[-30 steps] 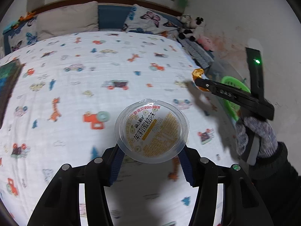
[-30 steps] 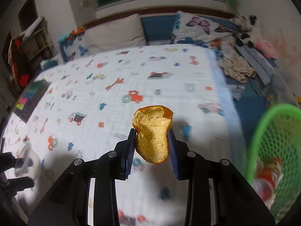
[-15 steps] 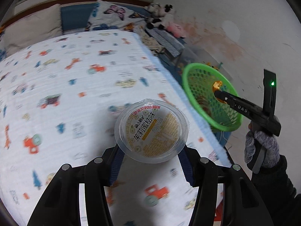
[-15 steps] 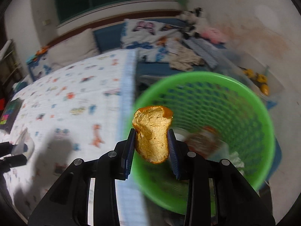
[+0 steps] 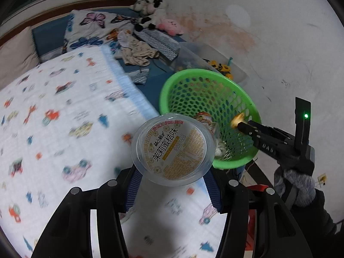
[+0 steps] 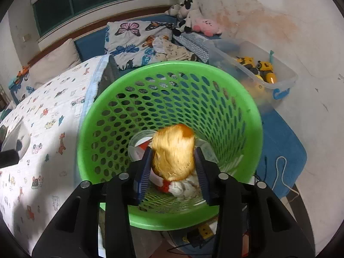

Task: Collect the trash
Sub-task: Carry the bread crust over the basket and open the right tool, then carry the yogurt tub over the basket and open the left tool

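Observation:
My left gripper (image 5: 172, 188) is shut on a clear plastic cup (image 5: 173, 148) with a yellow printed lid, held over the bed's right edge next to the green basket (image 5: 172, 86). My right gripper (image 6: 173, 169) is over the green basket (image 6: 90, 116); its jaws stand wider than the orange peel (image 6: 173, 152), which is motion-blurred between them. In the left wrist view the right gripper (image 5: 239, 123) is over the basket's far side with the peel (image 5: 236, 119) at its tip. Trash lies in the basket bottom (image 6: 185, 187).
The bed (image 5: 53, 118) with a cartoon-print sheet fills the left. A clear bin of yellow toys (image 6: 258, 71) stands behind the basket by the wall. Clothes (image 5: 135, 51), pillows and plush toys (image 6: 189, 21) lie at the head. A blue mat (image 6: 279, 142) and cable lie on the floor.
Both grippers swung right from the bed to the basket. My right gripper's jaws have opened wider and the peel now blurs between them over the basket. The left still holds the cup.

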Demonstrator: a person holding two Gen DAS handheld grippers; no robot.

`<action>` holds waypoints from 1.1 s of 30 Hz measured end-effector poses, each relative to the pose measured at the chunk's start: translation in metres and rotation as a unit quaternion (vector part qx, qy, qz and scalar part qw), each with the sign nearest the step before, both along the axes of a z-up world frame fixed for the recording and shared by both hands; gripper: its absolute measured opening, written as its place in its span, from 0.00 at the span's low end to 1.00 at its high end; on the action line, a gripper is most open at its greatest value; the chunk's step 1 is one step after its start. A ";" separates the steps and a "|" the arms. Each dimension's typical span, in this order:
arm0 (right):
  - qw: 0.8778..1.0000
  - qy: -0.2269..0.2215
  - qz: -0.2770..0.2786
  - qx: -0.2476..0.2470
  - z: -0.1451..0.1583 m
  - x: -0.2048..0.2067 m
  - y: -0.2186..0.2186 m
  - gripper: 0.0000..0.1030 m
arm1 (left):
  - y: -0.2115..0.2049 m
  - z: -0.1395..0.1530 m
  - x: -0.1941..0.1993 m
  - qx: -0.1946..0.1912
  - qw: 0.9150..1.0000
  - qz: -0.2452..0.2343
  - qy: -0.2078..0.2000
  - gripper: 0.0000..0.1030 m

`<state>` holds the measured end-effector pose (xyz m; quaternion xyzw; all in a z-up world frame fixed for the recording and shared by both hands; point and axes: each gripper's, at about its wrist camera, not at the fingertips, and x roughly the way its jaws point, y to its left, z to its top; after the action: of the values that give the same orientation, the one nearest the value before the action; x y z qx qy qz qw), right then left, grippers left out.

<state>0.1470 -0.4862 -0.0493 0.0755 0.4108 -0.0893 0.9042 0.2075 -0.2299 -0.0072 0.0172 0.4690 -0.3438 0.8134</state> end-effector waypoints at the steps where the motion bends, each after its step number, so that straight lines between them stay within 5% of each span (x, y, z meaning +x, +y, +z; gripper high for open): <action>1: 1.000 -0.003 -0.004 0.002 0.001 -0.002 -0.003 0.46 | -0.008 0.001 0.002 0.003 1.000 -0.004 -0.001 0.51; 27: 0.999 -0.042 0.004 0.031 0.017 -0.054 -0.007 0.59 | -0.143 -0.031 0.065 0.061 0.996 -0.057 0.019 0.52; 33: 0.998 -0.044 -0.010 0.043 0.013 -0.063 -0.016 0.59 | -0.150 -0.038 0.072 0.057 0.997 -0.049 0.024 0.65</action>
<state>0.0842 -0.5018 -0.0366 0.1223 0.3733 -0.0770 0.9164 0.2796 -0.3798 -0.0454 0.0782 0.5061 -0.3563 0.7815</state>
